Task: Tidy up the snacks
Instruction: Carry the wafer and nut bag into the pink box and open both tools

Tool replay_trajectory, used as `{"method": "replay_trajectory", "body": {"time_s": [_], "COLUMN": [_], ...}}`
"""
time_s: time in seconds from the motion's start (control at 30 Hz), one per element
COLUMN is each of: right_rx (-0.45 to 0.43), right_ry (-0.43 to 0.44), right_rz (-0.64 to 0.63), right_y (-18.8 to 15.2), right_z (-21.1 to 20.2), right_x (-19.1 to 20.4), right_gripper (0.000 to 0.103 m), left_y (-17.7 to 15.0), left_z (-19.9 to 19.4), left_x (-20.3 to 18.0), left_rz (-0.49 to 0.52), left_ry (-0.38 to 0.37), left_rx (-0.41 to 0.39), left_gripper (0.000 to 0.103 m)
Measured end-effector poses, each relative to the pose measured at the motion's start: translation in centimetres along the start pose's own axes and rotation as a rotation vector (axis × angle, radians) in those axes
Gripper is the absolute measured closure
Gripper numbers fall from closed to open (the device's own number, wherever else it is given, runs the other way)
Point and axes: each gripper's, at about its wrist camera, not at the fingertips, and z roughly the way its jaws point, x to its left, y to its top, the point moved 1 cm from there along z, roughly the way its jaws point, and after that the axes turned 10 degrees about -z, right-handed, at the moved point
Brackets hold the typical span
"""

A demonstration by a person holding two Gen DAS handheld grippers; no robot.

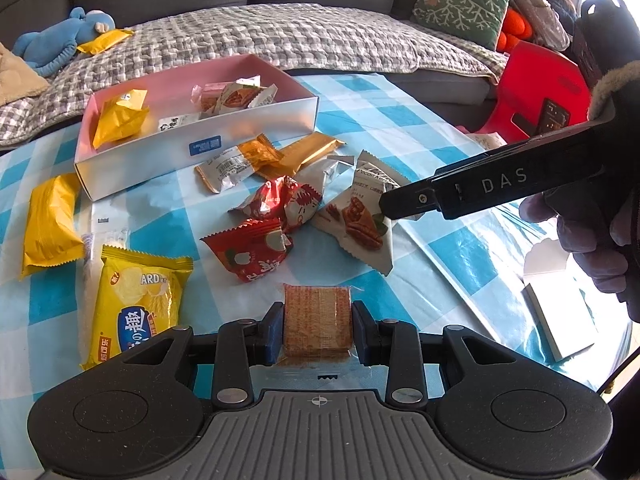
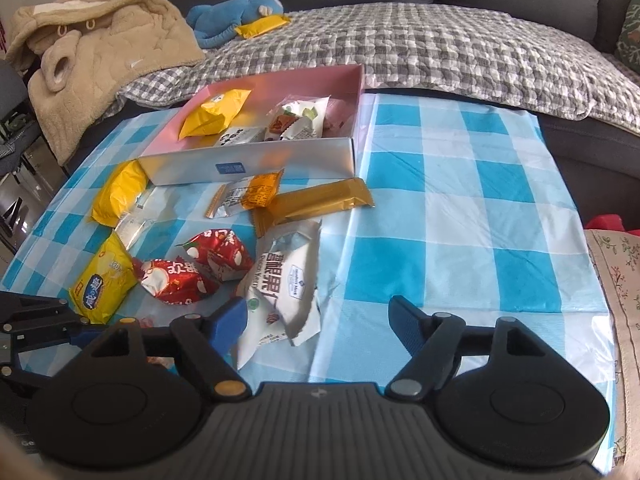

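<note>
Checked tablecloth (image 1: pixel 420 128) | left gripper (image 1: pixel 318 330) pinches cracker pack (image 1: pixel 318 320) | right gripper (image 2: pixel 318 316) spread, perhaps "DAS"-marked

We cannot see the near end of the cracker pack (image 1: pixel 318 322), hidden behind the left gripper (image 1: pixel 318 330) body. The chips bag (image 2: pixel 103 283) print is blurred. Box (image 1: pixel 200 152) label text too small to read.

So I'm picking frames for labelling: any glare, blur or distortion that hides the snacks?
Left wrist view: sharp, fisheye bends the edges, window glare blows out the top right corner, and the cracker pack between the left gripper fingers reads clearly. Right wrist view: softer, the red packets look slightly blurred, and sheen shows on the tablecloth.
</note>
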Motion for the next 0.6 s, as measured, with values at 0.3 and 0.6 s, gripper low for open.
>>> {"method": "replay_trajectory", "body": {"time_s": [0.3,0.6], "right_rx": [0.023,0.048], "right_ry": [0.078,0.051], "right_rz": [-0.007,0.010], "right_y": [0.8,0.8], "right_z": [1.3,3.4], "right_x": [1.5,1.9], "right_gripper": [0.020,0.049], "left_y": [0.0,0.0], "left_z": [0.2,0.2], "left_x": [0.0,0.1], "left_rz": [0.004,0.007], "left_ry": [0.001,0.005], "left_rx": [0.007,0.009], "left_gripper": [0.071,0.071]}}
